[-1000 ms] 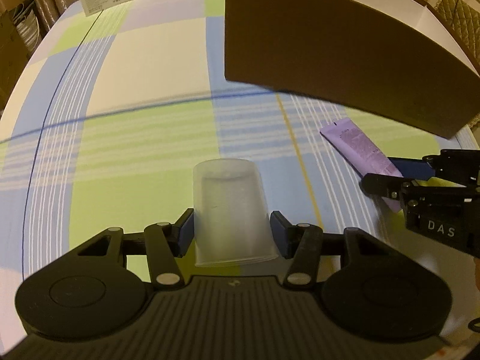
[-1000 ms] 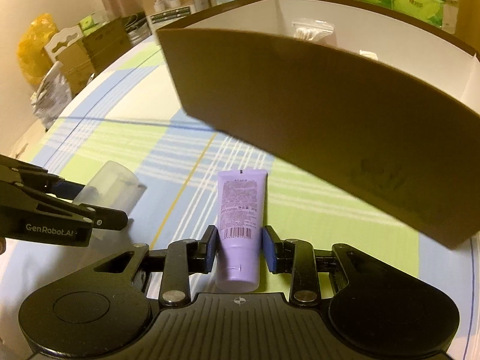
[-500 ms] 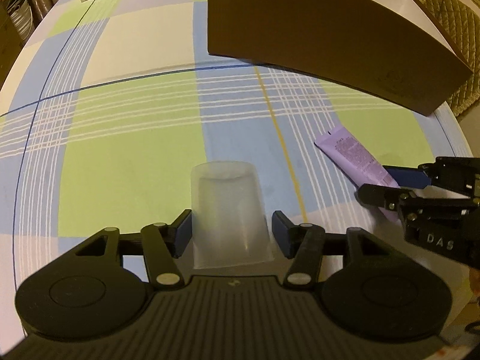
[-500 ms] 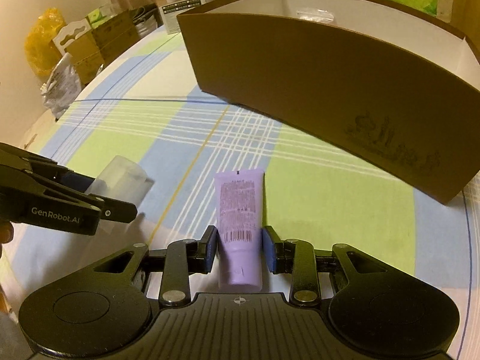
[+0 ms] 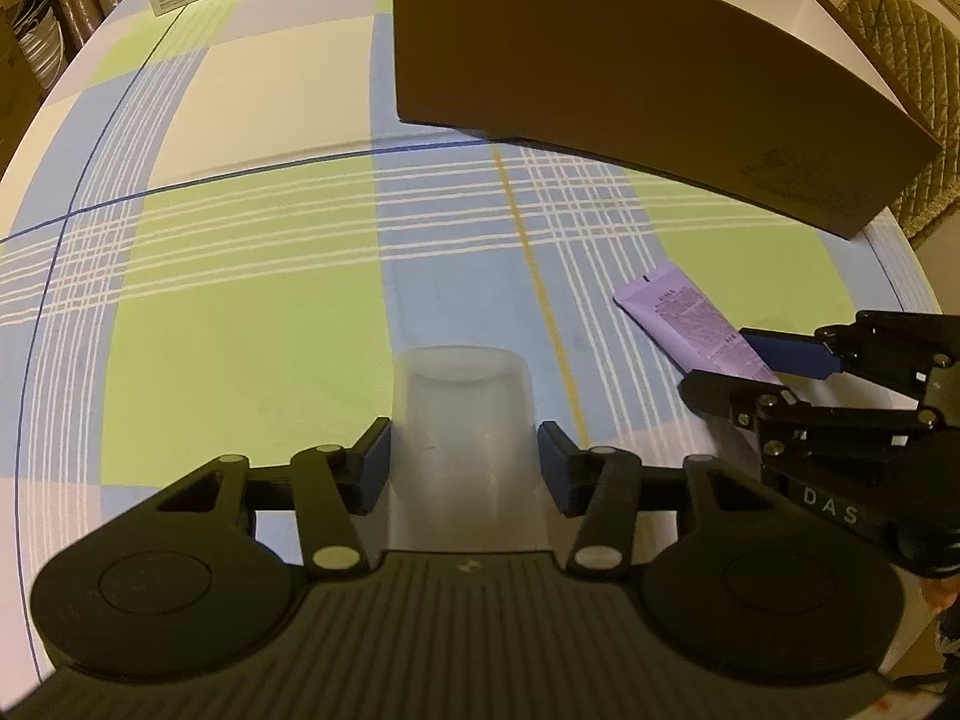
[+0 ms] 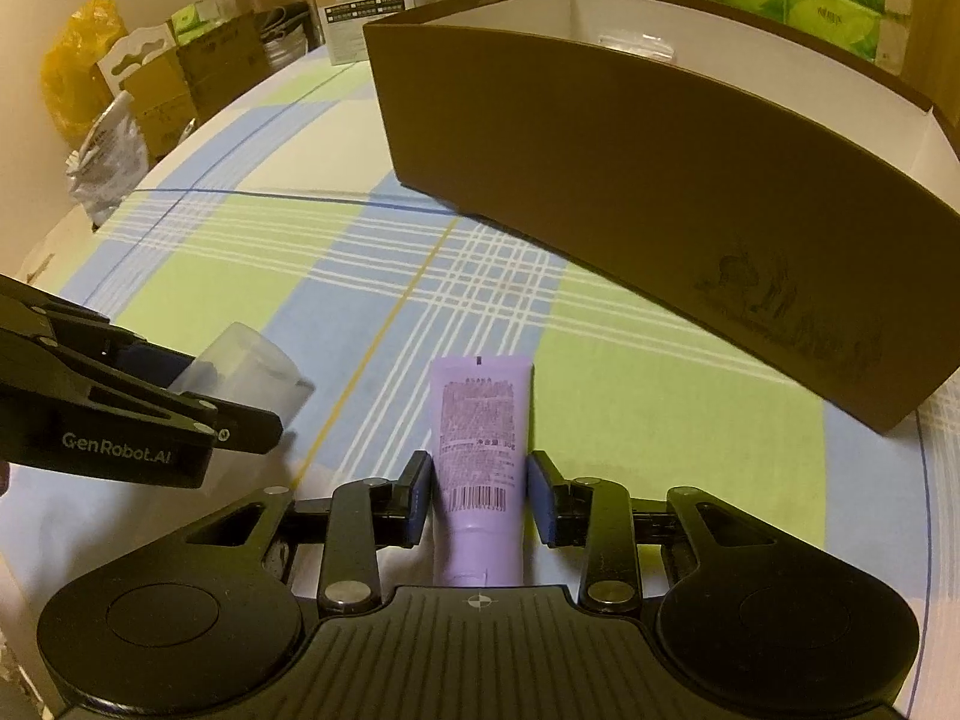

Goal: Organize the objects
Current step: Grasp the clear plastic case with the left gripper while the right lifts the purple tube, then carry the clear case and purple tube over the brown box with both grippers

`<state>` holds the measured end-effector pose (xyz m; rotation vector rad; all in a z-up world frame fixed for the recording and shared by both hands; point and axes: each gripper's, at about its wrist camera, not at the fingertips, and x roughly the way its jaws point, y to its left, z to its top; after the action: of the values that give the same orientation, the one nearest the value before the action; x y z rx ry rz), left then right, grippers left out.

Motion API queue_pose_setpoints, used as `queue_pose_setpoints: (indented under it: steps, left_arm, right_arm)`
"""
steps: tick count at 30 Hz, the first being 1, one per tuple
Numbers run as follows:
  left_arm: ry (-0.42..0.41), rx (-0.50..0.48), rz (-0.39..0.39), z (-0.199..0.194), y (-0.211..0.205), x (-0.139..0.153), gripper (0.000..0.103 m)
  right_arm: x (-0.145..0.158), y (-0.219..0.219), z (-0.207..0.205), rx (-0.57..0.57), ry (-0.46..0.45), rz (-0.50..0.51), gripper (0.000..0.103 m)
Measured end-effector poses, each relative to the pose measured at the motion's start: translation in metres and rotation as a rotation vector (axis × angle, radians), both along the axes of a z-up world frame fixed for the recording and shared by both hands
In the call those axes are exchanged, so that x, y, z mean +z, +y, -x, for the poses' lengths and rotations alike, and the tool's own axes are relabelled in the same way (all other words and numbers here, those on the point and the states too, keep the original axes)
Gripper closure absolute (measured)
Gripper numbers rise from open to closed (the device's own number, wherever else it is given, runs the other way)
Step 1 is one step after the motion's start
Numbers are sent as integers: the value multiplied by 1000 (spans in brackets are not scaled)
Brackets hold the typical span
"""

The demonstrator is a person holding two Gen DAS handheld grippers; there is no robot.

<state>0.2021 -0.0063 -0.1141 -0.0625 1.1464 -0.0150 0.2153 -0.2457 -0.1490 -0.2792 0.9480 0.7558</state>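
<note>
Left hand-held gripper (image 5: 462, 465): 2 fingers set against the sides of an upturned frosted cup (image 5: 465, 420) standing on the checked cloth (image 5: 252, 324); firm clamping or mere touch cannot be told.

Right hand-held gripper (image 6: 480, 495): fingers flank a purple tube (image 6: 483, 450) lying flat on the cloth, narrow gaps either side, not clamped.

Brown box (image 6: 630, 168): beyond both items, well apart. Right view alone shows its white interior with a clear packet (image 6: 636, 42), hard to make out. Left view shows only its outer wall.

Tube cap: hidden under the gripper body.
</note>
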Motion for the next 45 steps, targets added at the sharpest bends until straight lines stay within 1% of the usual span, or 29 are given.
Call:
queue_pose_setpoints:
  steps: [11,19,24,31,37,45]
  left_arm:
    - [-6,-16,17,15,-2,2,57]
    - [-27,-12,21,24,-2,13,57]
    - [-60,-20,32,24,-5,28,57]
    - [-126,-49,48,14,-16,54,57]
    - [-187,-82,59,-6,-30,76,57]
    - [-259,-110,52,-43,-48,100,57]
  right_arm:
    - [4,-15,9,-18,84,-45,72]
    - [12,-29,11,-40,104,-72,72]
    - [27,-36,10,-52,91,-110,72]
    - [55,-46,2,-72,58,-163,72]
    - [80,-57,-11,-104,21,-208,72]
    - [111,-74,-44,-140,-42,-249,72]
